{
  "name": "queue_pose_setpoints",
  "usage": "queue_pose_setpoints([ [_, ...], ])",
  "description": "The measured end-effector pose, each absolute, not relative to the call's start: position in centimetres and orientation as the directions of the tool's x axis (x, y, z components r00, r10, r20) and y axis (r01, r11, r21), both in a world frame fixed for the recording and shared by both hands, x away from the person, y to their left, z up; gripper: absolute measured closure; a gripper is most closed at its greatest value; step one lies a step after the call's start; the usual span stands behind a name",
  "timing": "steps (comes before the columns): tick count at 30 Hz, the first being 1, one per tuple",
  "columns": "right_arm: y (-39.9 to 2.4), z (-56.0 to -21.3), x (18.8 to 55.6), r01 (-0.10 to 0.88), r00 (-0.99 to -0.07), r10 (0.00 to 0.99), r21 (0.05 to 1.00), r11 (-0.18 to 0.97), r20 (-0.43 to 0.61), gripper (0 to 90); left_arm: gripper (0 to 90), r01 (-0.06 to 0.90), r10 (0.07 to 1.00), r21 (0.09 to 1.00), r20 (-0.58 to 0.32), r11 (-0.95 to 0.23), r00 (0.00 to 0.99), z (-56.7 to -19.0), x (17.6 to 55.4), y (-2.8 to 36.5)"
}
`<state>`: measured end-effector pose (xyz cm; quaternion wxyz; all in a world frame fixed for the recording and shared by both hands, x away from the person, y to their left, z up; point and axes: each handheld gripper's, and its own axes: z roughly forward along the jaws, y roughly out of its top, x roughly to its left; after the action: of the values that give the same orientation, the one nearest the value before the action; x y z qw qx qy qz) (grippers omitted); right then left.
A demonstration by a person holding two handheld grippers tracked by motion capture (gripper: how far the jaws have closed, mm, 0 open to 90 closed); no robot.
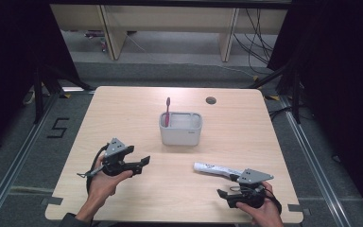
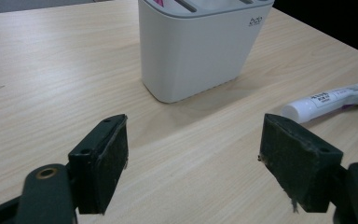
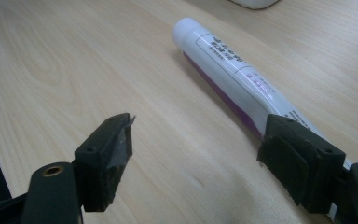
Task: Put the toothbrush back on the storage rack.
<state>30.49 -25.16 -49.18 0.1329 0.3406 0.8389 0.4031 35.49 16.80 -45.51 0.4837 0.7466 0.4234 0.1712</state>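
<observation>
On your desk [image 1: 123, 109] the toothbrush [image 1: 168, 109] stands in the holder [image 1: 181, 132], the toothpaste [image 1: 212, 169] lies near it, and both grippers, left gripper [image 1: 144, 161] and right gripper [image 1: 221, 194], are open and empty.

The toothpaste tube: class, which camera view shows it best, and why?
The right gripper view: the toothpaste tube lies close, its label printing visible. The high view shows it small and partly behind the right gripper; the left gripper view catches it at the right edge.
</observation>
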Motion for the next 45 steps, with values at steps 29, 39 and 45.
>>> queue_pose_setpoints([
  [29, -23.7, -47.9, 31.7, 0.451, -0.733, 0.677, 0.792, 0.412, 0.066, 25.6, 20.3, 0.505, 0.797, 0.825, -0.118, -0.254, 0.593, -49.5, 29.4, 20.1],
  [39, -21.9, -47.6, 32.5, 0.446, -0.742, 0.668, 0.791, 0.418, 0.066, 26.5, 20.3, 0.514, 0.798, 0.812, -0.105, -0.275, 0.593, -50.1, 29.0, 20.4],
  [45, -21.0, -47.5, 33.2, 0.423, -0.751, 0.66, 0.793, 0.438, 0.036, 27.4, 20.3, 0.516, 0.791, 0.806, -0.101, -0.291, 0.603, -50.5, 29.0, 20.1],
])
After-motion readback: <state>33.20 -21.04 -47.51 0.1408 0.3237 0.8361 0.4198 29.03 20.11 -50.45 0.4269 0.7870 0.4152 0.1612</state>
